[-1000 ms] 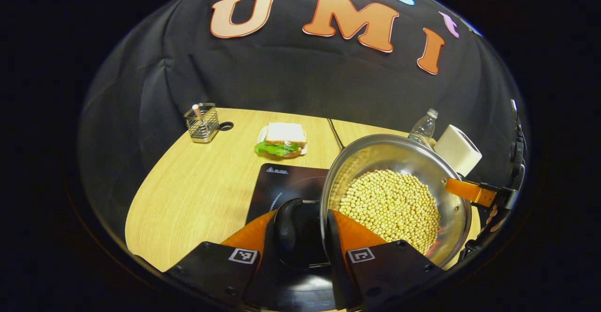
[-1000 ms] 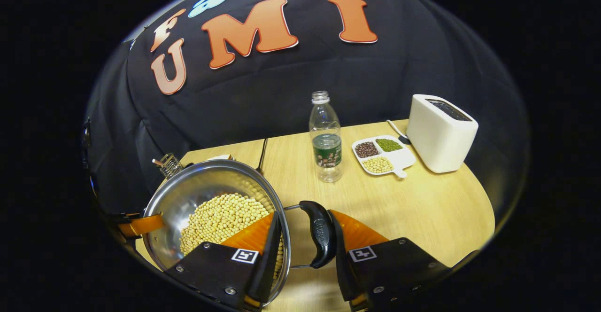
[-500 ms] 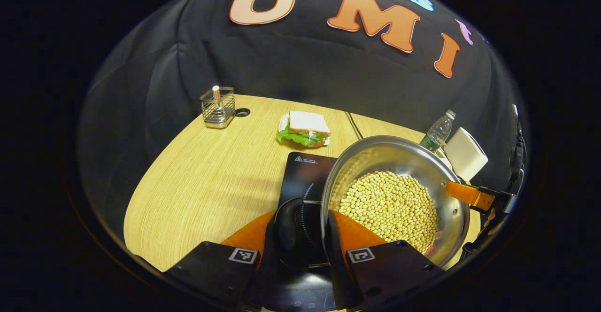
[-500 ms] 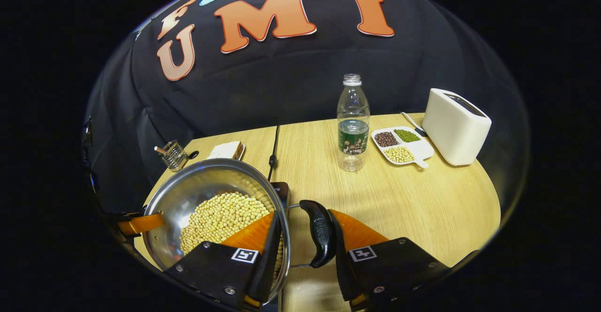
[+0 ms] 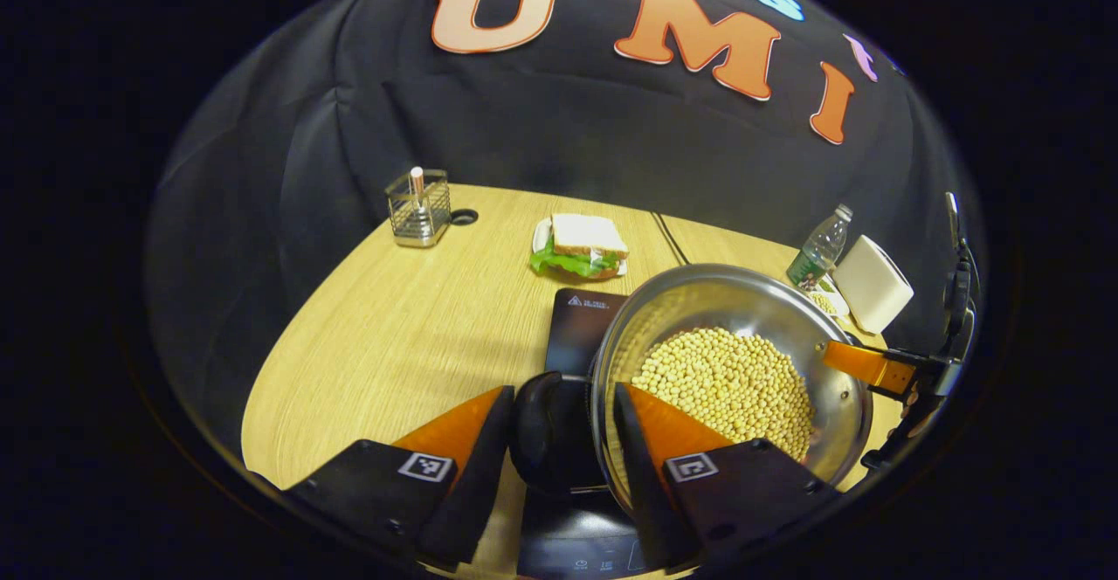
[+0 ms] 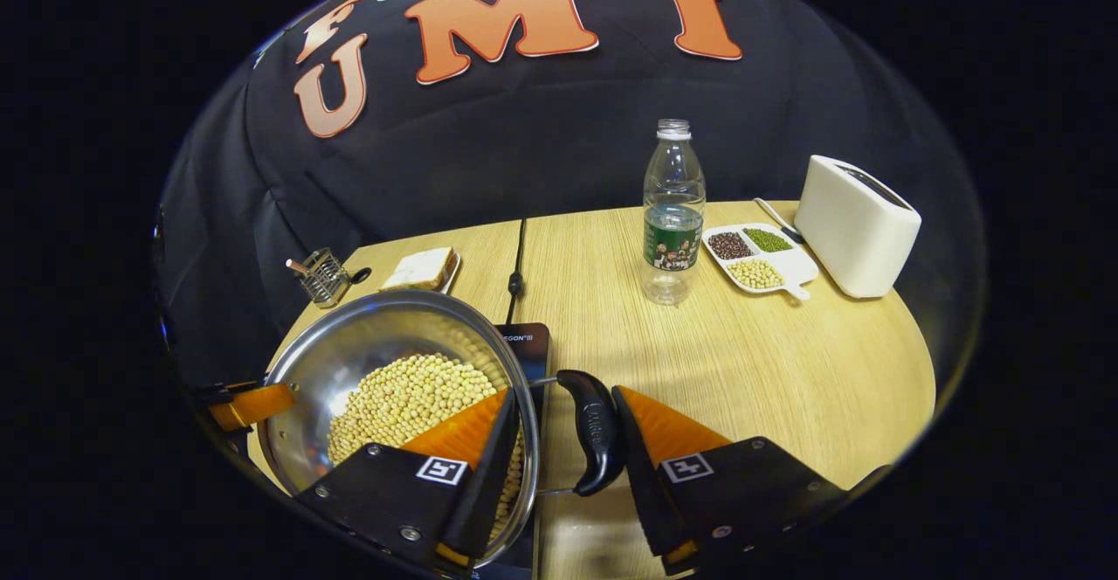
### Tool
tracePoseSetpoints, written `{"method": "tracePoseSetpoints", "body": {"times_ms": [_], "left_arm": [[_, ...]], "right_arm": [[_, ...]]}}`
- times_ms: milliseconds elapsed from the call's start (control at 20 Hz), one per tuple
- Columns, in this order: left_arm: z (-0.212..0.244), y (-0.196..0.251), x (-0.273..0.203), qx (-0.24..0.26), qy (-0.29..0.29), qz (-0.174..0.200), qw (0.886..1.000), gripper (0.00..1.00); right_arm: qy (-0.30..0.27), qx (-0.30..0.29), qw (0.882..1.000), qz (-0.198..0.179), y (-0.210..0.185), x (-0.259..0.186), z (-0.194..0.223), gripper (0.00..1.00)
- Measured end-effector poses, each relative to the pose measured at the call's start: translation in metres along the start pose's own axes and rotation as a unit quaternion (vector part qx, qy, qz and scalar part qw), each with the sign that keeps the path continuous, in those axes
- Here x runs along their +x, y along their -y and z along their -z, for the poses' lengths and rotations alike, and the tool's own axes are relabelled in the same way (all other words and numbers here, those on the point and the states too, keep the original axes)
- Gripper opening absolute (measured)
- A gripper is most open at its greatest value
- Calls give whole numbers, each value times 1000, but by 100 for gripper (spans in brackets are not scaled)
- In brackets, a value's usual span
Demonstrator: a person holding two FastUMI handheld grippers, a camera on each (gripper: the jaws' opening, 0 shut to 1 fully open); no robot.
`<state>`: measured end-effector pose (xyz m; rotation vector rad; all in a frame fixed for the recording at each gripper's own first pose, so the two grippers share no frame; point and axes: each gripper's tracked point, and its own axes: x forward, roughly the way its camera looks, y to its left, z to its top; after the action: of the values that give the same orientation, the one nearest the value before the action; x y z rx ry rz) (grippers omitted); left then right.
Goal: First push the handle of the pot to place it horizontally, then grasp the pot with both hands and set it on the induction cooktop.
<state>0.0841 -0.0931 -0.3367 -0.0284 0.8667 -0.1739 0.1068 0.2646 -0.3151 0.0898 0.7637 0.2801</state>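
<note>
Two grippers stand at opposite sides of the pot (image 5: 699, 296), one at each side handle, because a wide steel pot full of yellow beans (image 5: 725, 388) would tip if it were carried from one side.

The left gripper (image 5: 561, 390) is spread wide. The left handle (image 5: 541, 431) lies between its fingers, but the outer finger stands clearly apart from it, so this gripper holds nothing. Its inner finger reaches over the rim, above the beans.

The right gripper (image 6: 563, 392) is much narrower. One finger is inside the wall of the pot and the other lies against the right handle (image 6: 594, 431), so I judge that it clamps the pot there.

The pot is over the induction cooktop (image 5: 581, 327), whose black glass shows under it in both views. It probably rests on the glass, but the bottom of the pot is hidden, so I cannot confirm the contact.

The mouth of the pot faces up and looks level, and the beans lie flat in it. Both handles stick out sideways, about horizontal. The long axis, from handle to handle, runs from one gripper to the other, along the front edge of the table (image 6: 742, 362).
</note>
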Motion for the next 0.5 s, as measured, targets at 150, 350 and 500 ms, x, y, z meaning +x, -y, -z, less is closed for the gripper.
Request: {"method": "tracePoseSetpoints", "body": {"times_ms": [150,350,500], "left_arm": [[-4,3,-9,-3,14,1,1000,92],[-19,5,-32,1,41,-9,999,96],[-46,14,-60,21,88,-16,996,96]], "right_arm": [[42,1,999,-11,1,-16,-25,70],[67,-9,998,4,19,-39,-36,85],[90,-16,996,7,33,-67,-51,94]]}}
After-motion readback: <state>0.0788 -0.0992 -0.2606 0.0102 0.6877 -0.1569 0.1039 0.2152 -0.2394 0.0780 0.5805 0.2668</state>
